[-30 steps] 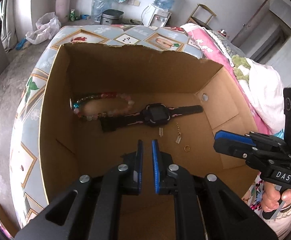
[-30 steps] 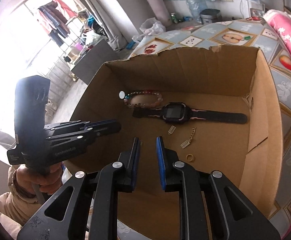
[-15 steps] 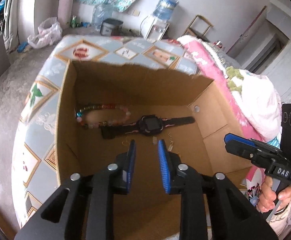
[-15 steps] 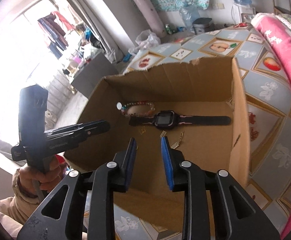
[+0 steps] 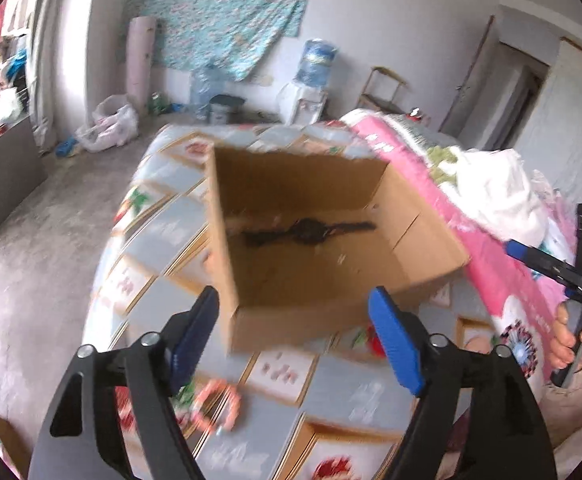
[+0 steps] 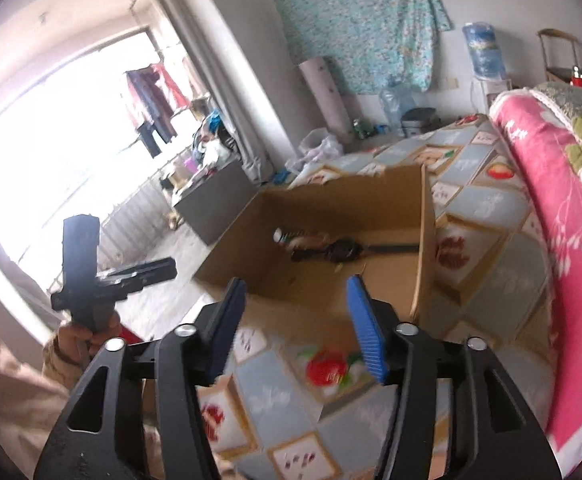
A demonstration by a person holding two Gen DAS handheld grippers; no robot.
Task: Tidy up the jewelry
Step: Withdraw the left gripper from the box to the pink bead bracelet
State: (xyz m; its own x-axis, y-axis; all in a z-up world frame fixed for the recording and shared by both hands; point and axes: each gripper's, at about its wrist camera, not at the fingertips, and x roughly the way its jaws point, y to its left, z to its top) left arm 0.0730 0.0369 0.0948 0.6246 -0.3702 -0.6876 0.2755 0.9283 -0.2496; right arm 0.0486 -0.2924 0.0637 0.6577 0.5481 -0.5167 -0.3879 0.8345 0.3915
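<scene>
Nearest the left wrist camera, the left tool [image 5: 293,334] stands released, its blue pads spread wide with nothing between them; its jaws have just been opening. The right tool [image 6: 295,318] is likewise released and empty, its jaws also just opened, though not quite as wide. Both hover over the patterned bed cover [image 5: 355,396] on the near side of the cardboard box [image 5: 291,324], outside its front wall. Just below the left tool, on the cover, lies a blurred pink ring-shaped thing [image 5: 215,404], possibly a bracelet, well apart from the box and closer to the left hand than to the right. Farther off, inside the box, the watch [image 6: 345,249] lies flat on the floor with its strap stretched crosswise to the way both tools point, and the beaded bracelet [image 6: 291,237] sits just beside its left end. If the pink ring is the next piece to be put away, the left tool would have to drop down and back toward the camera, I judge. Motion blur smears everything: the small pieces on the box floor cannot be made out, and the pink ring's make is uncertain.
</scene>
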